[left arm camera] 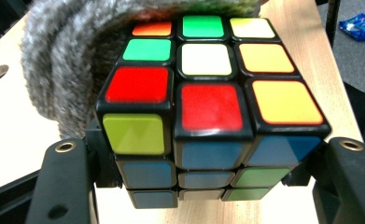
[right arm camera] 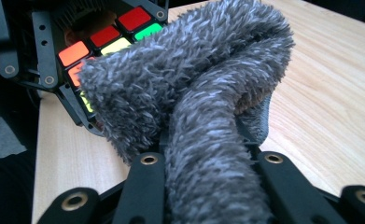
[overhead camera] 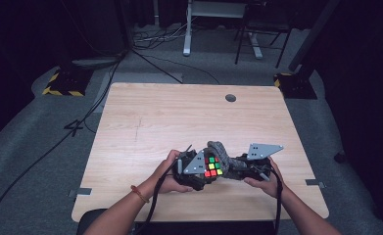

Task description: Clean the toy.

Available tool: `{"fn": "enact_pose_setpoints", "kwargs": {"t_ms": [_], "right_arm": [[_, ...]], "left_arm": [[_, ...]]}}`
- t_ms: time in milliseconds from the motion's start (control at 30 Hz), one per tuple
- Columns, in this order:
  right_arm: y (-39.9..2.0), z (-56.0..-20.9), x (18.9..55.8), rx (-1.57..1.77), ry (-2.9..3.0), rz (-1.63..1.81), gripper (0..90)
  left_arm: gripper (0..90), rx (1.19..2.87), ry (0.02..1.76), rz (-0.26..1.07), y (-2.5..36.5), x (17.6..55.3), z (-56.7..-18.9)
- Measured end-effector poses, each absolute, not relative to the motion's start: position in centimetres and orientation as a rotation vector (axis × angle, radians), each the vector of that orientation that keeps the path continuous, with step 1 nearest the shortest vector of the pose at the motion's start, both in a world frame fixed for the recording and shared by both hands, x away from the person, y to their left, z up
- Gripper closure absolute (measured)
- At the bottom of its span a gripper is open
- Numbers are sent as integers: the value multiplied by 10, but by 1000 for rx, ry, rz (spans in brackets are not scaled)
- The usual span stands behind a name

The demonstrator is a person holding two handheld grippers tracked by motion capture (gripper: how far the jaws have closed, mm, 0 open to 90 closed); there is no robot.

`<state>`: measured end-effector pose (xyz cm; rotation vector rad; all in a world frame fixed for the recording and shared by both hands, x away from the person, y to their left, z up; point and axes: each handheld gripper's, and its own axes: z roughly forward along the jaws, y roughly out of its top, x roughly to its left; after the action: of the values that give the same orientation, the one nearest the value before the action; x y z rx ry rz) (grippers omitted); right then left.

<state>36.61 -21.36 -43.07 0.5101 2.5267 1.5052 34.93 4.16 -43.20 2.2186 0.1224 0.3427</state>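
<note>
Closest to the lens: scrambled black-framed puzzle cube with coloured stickers (left arm camera: 208, 107), pinched between the left gripper (left arm camera: 208, 186) jaws, one jaw on each side of its lower layers. Cube sits just above the light wooden table (overhead camera: 179, 112) near the front edge, between both hands in the high view. Right gripper (right arm camera: 208, 186) is clamped on a fuzzy grey cloth (right arm camera: 203, 93), a bunched strand running up between its jaws; the loose end is draped over the cube's far top edge, touching the orange and green stickers. Looks like a wipe of the cube is in hand. Risks, my read: grip on the cube is low on the body, so a hard push from the cloth could rotate or lever it out of the jaws. A sideways drag may also twist the top layer instead of wiping it. Cloth is held by a narrow bunch, so it could pull through the right jaws if it snags on a cube corner. Both grippers are close together; more travel inward risks the jaws knocking each other.
</note>
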Motion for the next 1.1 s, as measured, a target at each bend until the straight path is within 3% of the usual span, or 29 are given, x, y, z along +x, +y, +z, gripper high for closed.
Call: {"fn": "enact_pose_setpoints", "kwargs": {"t_ms": [600,1100], "right_arm": [[-205,-422,356,416,2500,1476,735],[-204,-436,362,433,2587,1301,732]], "left_arm": [[329,2305,116,346,33,354,-441],[332,2227,143,367,48,355,-427]]}}
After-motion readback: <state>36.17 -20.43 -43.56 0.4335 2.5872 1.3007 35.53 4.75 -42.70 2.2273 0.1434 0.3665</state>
